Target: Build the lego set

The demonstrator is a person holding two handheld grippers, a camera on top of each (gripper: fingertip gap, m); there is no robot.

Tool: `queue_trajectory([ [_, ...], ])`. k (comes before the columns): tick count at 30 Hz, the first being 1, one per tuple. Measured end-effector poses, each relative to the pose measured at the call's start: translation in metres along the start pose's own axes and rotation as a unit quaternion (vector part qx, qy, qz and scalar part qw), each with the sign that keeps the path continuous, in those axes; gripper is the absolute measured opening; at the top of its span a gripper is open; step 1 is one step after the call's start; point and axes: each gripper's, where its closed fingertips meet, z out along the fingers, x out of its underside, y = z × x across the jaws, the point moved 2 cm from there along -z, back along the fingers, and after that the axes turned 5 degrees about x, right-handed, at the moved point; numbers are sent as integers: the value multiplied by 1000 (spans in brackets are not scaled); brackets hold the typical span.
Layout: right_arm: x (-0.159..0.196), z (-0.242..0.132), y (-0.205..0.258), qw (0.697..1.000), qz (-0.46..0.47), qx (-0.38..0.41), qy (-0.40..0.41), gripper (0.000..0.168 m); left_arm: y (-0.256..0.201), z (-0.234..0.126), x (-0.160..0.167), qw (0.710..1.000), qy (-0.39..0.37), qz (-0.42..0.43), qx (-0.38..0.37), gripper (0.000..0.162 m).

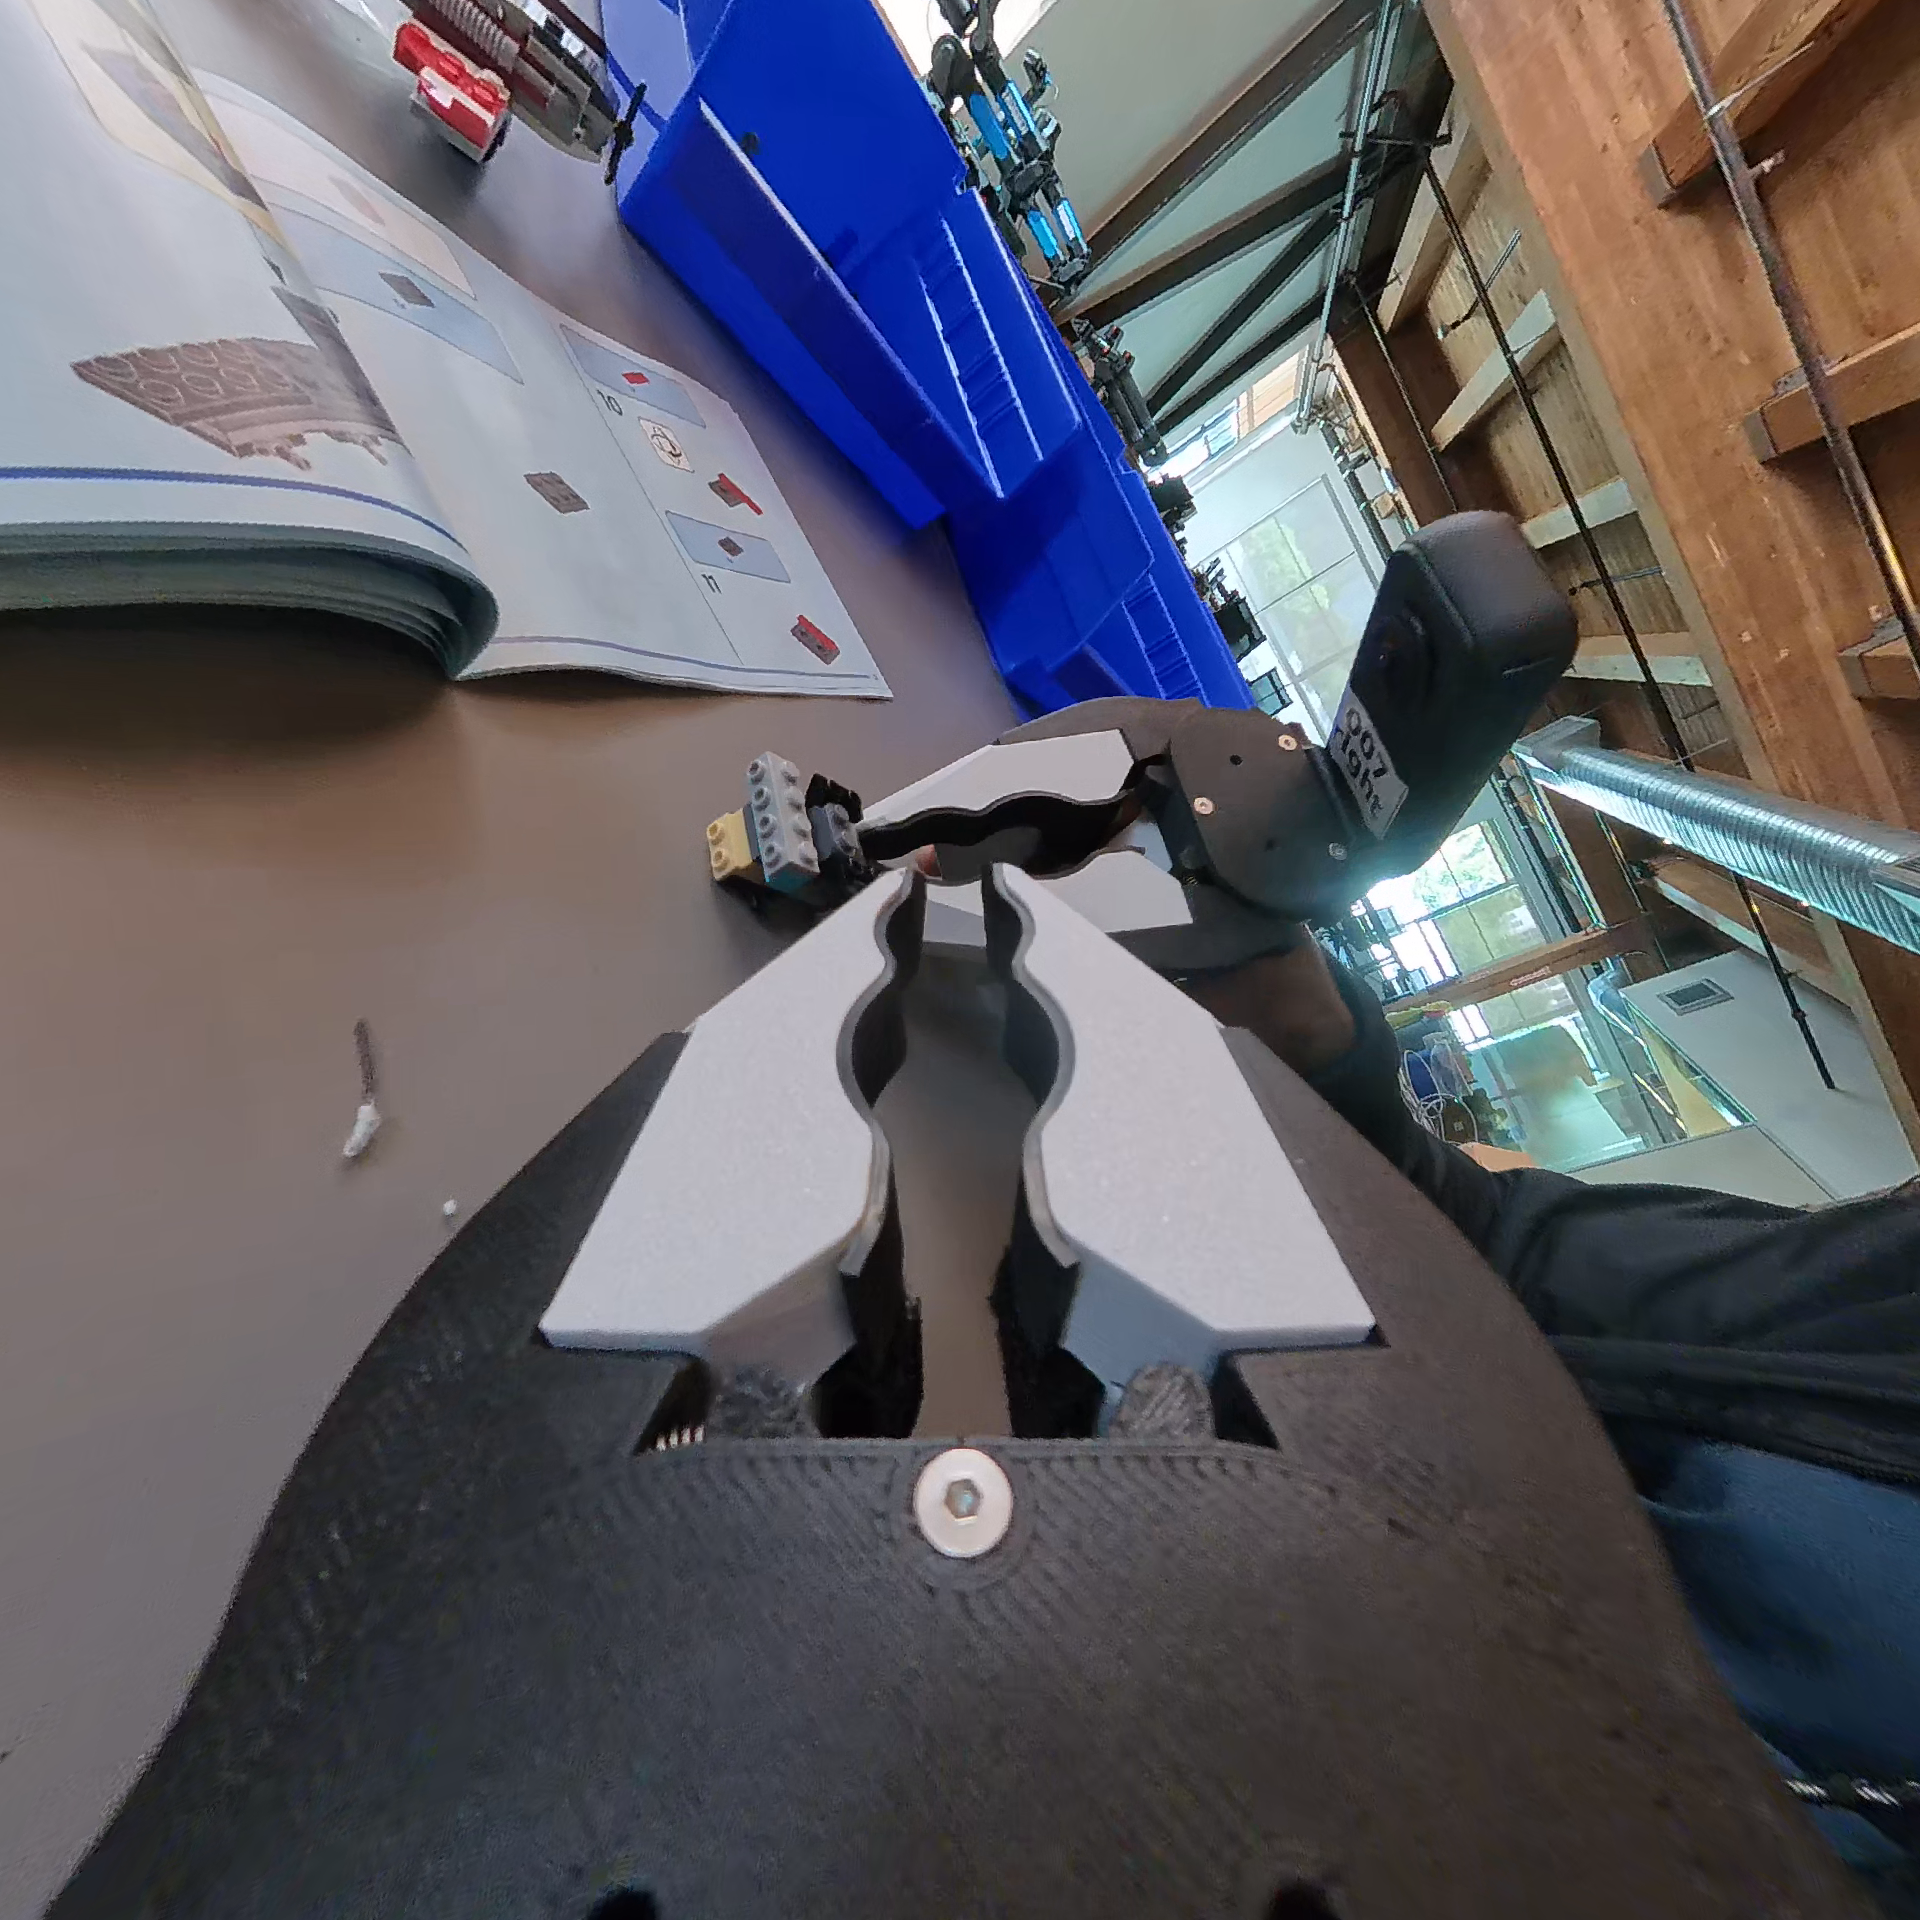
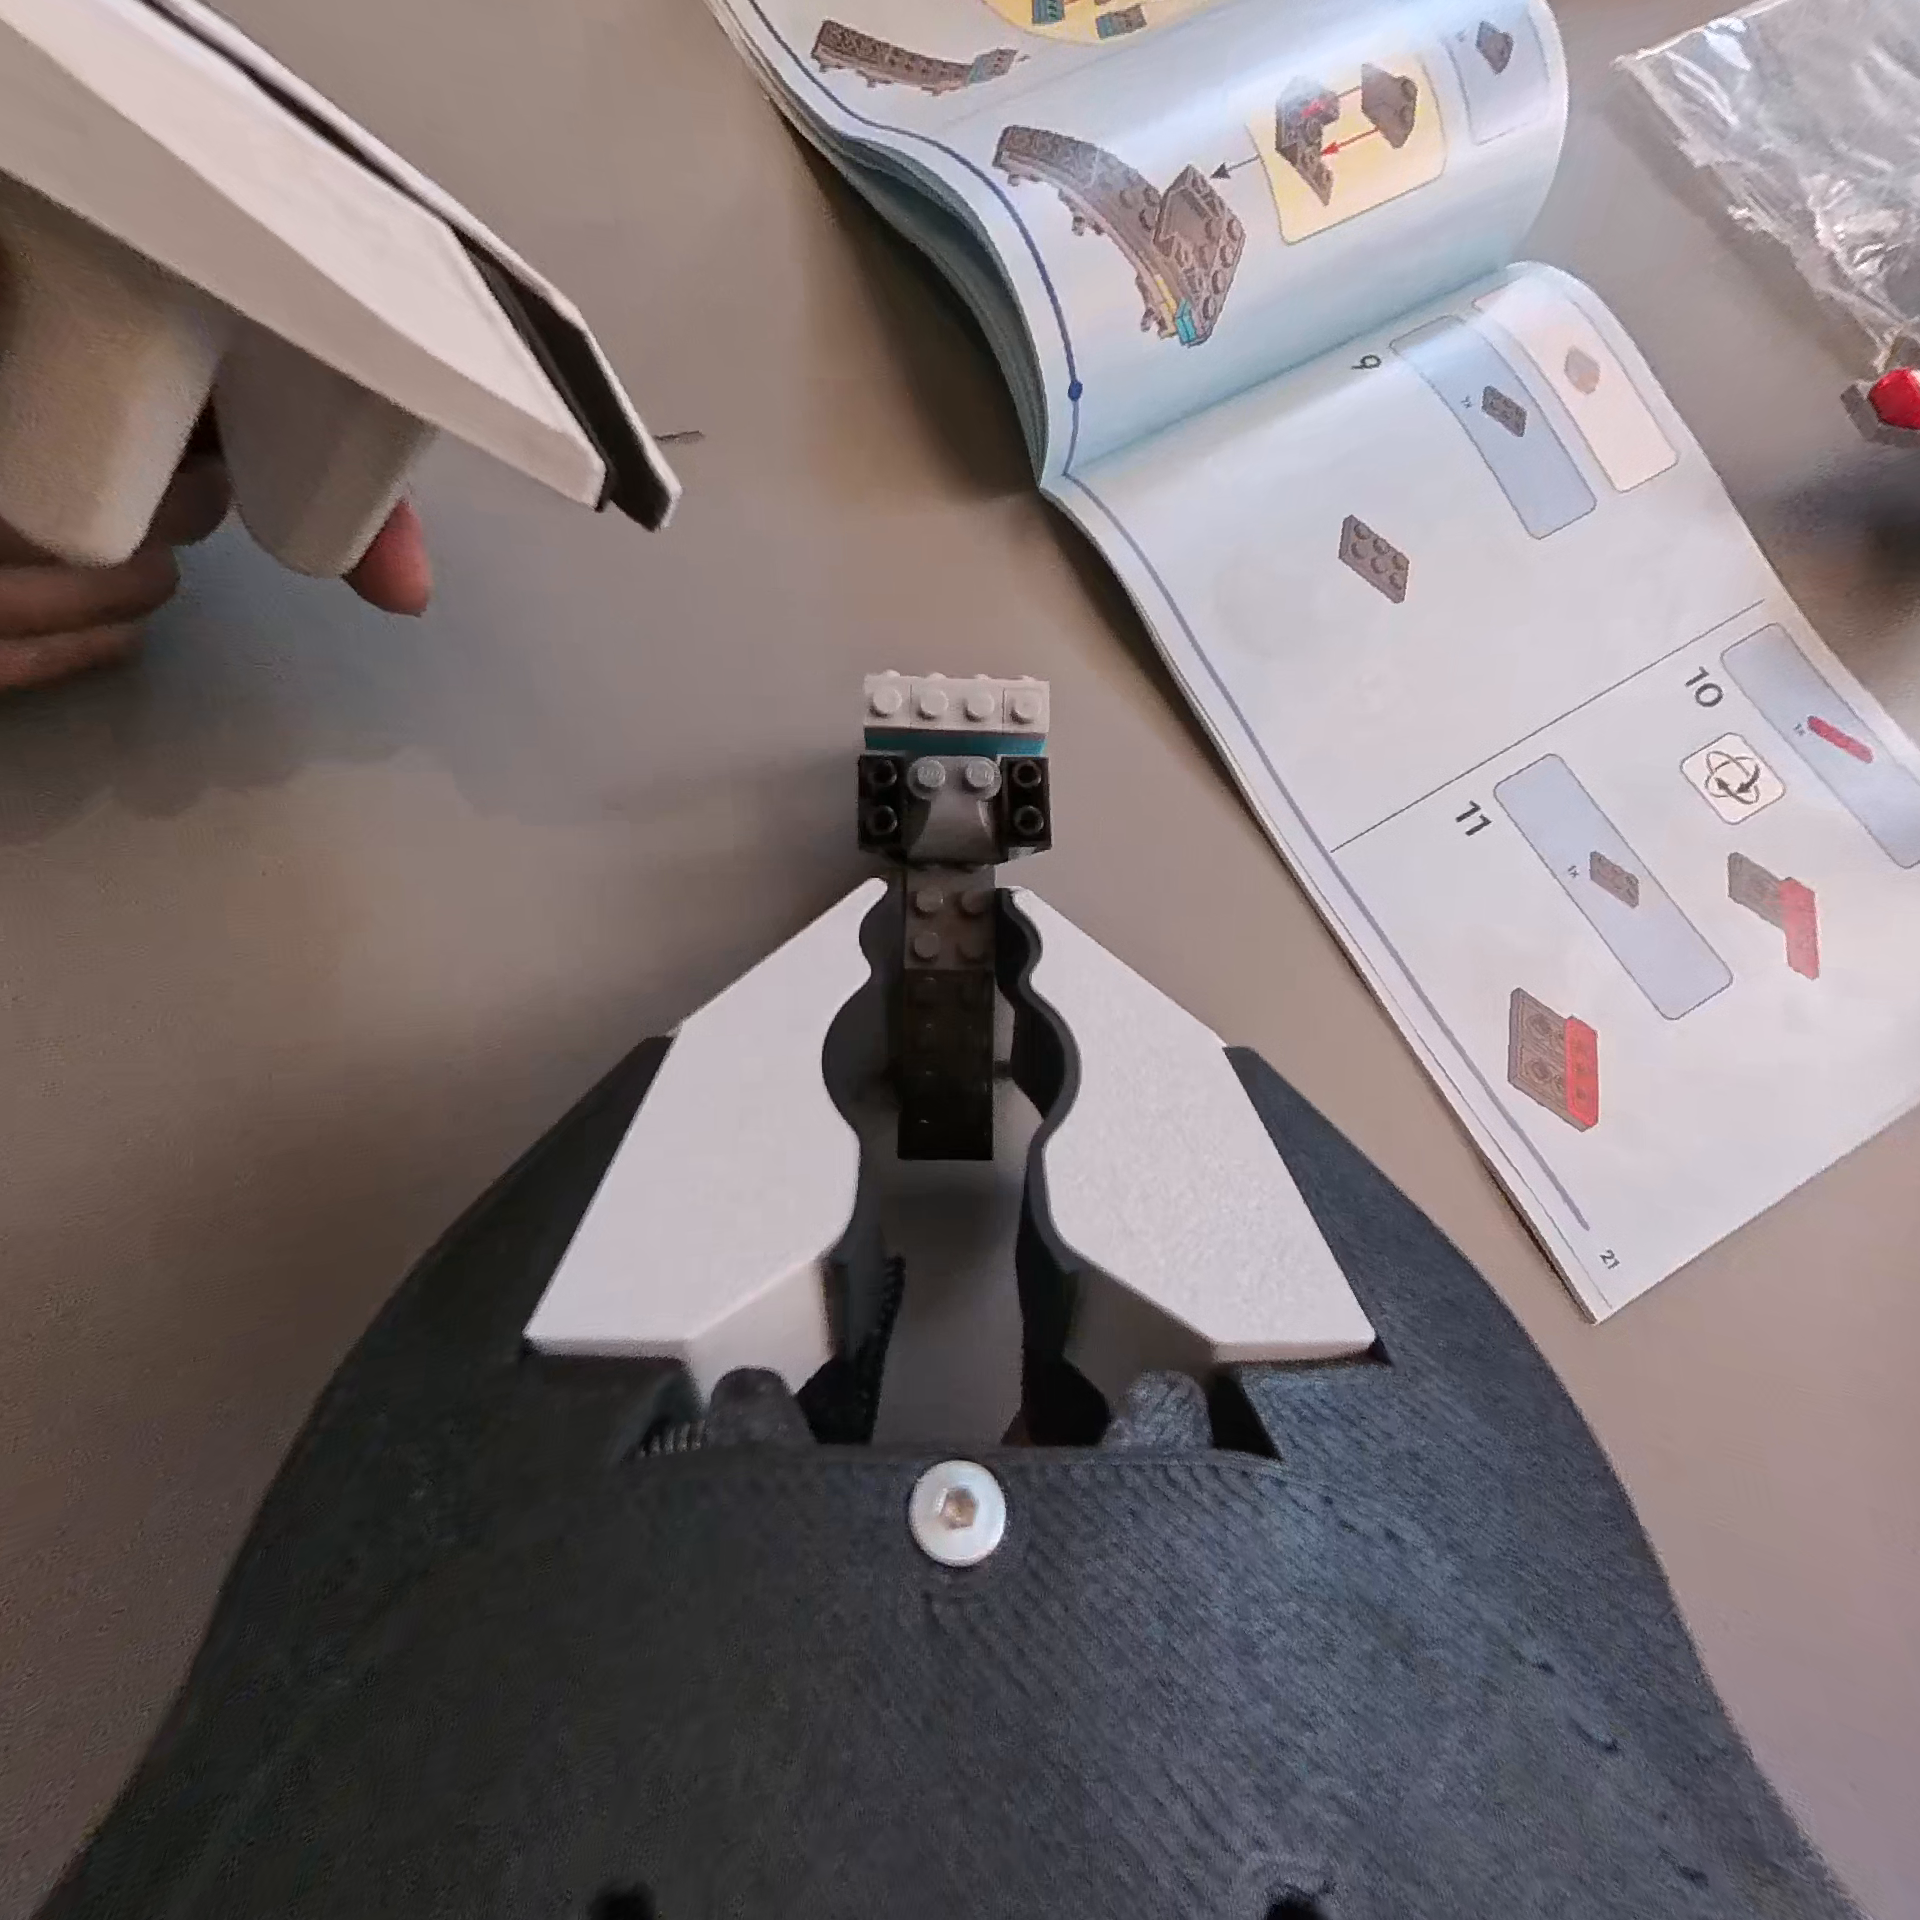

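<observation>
- Right tongs (image 2: pixel 948 904) are closed on the small lego sub-assembly (image 2: pixel 951 831), gripping its dark, studded tail plate between the scalloped grey pads; the wider head end sticks out past the tips.
- The sub-assembly sits low over the bench (image 2: pixel 416 935), near the middle of it and just in front of the open instruction booklet (image 2: pixel 1351 582). We cannot tell whether it rests on the surface or is held just above it.
- Left tongs (image 1: pixel 954 888) hold nothing: the jaws stand slightly apart with an empty gap, tips close beside the right tongs but not touching the bricks.
- Our reading of the step: one sub-assembly is gripped and steadied, waiting for its next piece. The open pages show a small brown plate and a red bar being joined.
- The next move likely calls for the left tongs to fetch a piece, align stud to socket, and press straight down while the right ones resist twisting.
- Materials: hard glossy ABS bricks in light grey, dark grey and black, with a teal strip and a tan block at the side (image 1: pixel 727 842); matte printed tong bodies; smooth brown-grey bench top.
- Also present: blue plastic bins (image 1: pixel 883 312), a larger red-and-grey build (image 1: pixel 488 83) at the far edge, and a crinkled clear bag (image 2: pixel 1808 156).
</observation>
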Motion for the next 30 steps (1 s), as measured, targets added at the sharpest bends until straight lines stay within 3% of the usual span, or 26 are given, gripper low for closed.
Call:
queue_trajectory([
  [8,-8,-8,-7,999,-14,30,-1,16,5,3,1,1000,-5,-18,-12,14],
  [16,-23,-17,3,999,-33,27,-2,16,15,-2,-9,997,-42,-50,-28,33],
  [25,-41,-31,7,999,-39,34,-6,16,13,3,-14,991,-77,-107,3,62],
  [30,-50,-36,10,999,-29,27,-14,16,8,8,-18,983,-104,-144,36,67],
])
